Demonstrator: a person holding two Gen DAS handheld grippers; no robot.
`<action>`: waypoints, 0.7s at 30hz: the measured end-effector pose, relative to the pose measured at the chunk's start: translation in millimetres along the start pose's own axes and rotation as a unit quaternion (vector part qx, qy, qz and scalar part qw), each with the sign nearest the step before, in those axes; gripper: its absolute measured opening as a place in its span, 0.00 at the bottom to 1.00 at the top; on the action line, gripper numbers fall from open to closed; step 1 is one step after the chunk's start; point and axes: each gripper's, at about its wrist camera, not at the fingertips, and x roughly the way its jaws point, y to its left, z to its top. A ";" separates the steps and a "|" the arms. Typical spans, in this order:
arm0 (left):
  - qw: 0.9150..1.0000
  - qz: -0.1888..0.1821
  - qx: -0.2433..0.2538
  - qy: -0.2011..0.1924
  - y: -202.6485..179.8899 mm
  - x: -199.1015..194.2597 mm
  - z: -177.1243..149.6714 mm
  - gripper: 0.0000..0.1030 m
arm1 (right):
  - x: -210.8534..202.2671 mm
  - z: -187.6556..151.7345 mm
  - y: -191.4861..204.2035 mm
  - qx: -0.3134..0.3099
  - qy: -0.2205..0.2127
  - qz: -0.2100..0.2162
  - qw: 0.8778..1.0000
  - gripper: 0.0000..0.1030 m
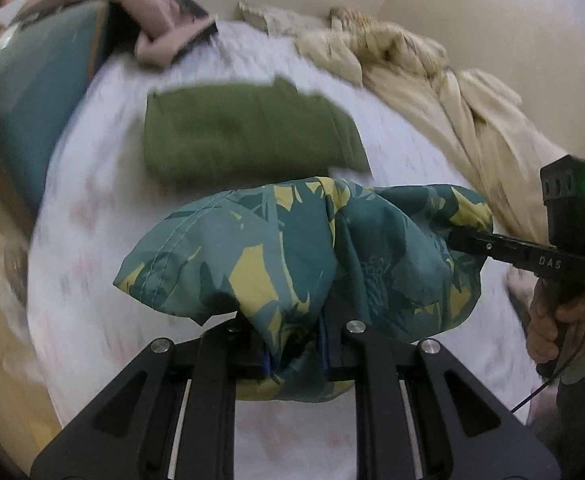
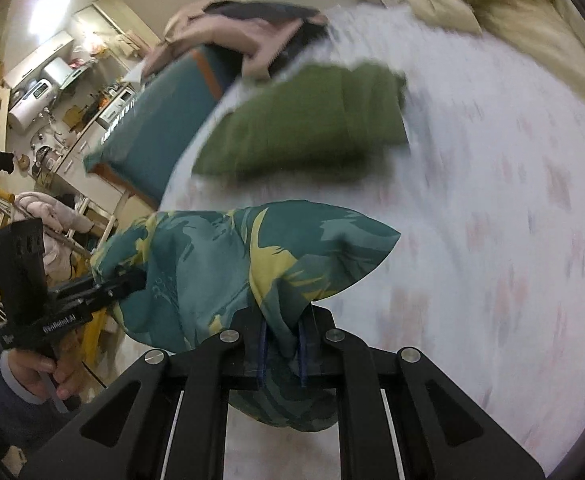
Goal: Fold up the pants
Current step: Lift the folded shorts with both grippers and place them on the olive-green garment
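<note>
Two claws, each pinching the one pair of teal-and-yellow printed pants (image 1: 292,264): the left claw (image 1: 292,356) clamps a bunch low in its frame, the right claw (image 2: 282,354) likewise. The pants hang lifted at frame center above the bed (image 1: 92,240). Beyond lies one folded green garment (image 1: 248,136), then one teal pillow (image 1: 32,92) at upper left.

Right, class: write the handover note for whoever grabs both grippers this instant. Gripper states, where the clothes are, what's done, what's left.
Left gripper: shut on the printed teal pants.
Right gripper: shut on the same pants, at another spot.
The pants hang bunched between the two, lifted above the white bedsheet.
Done: a green garment already lies folded flat further back on the bed.
Left: lay the printed pants down, smooth them, fold them.
</note>
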 end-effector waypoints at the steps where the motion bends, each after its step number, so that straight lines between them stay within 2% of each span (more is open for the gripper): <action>1: 1.000 0.004 0.004 -0.009 6.4 5.2 21.5 0.13 | 5.2 21.0 -1.2 -0.003 -0.009 0.001 1.000 0.11; 4: 0.999 0.010 0.013 -0.029 27.3 26.1 79.0 0.13 | 28.3 83.5 -6.4 -0.017 -0.027 -0.009 0.999 0.11; 8: 0.999 0.015 -0.014 -0.043 61.2 60.6 140.2 0.13 | 63.1 151.1 -20.0 -0.014 -0.040 -0.010 0.999 0.11; 10: 0.999 0.025 -0.010 -0.047 74.5 78.4 154.8 0.13 | 85.0 174.4 -28.2 -0.015 -0.036 -0.019 0.999 0.11; 12: 0.998 0.037 -0.031 -0.031 93.8 106.6 163.4 0.14 | 112.2 189.5 -41.0 -0.008 -0.017 -0.028 0.999 0.11; 14: 0.998 0.037 -0.046 -0.008 108.0 133.1 165.6 0.19 | 138.6 194.6 -53.1 -0.009 -0.002 -0.050 0.999 0.11; 15: 0.998 0.045 -0.039 -0.010 111.1 142.0 163.1 0.22 | 149.6 194.7 -58.3 -0.009 0.005 -0.061 0.998 0.14; 16: 0.998 0.054 -0.030 -0.014 112.8 147.5 160.2 0.29 | 157.3 192.9 -63.6 -0.007 0.010 -0.073 0.997 0.16; 17: 0.997 0.063 -0.027 -0.019 115.6 149.4 157.7 0.42 | 160.3 190.5 -67.6 -0.007 0.009 -0.084 0.996 0.21; 18: 0.997 0.073 -0.027 -0.024 118.3 149.4 155.7 0.50 | 160.2 188.5 -72.7 -0.007 0.004 -0.102 0.995 0.39; 19: 0.996 0.083 -0.030 -0.029 122.4 148.4 154.6 0.59 | 156.1 186.6 -80.0 0.001 -0.007 -0.122 0.992 0.47; 20: 0.994 0.097 -0.035 -0.032 127.5 146.1 153.0 0.60 | 149.9 185.1 -88.5 0.014 -0.016 -0.137 0.990 0.54; 21: 0.991 0.124 -0.044 -0.032 133.9 143.5 151.5 0.60 | 143.6 182.9 -95.6 0.028 -0.021 -0.136 0.990 0.54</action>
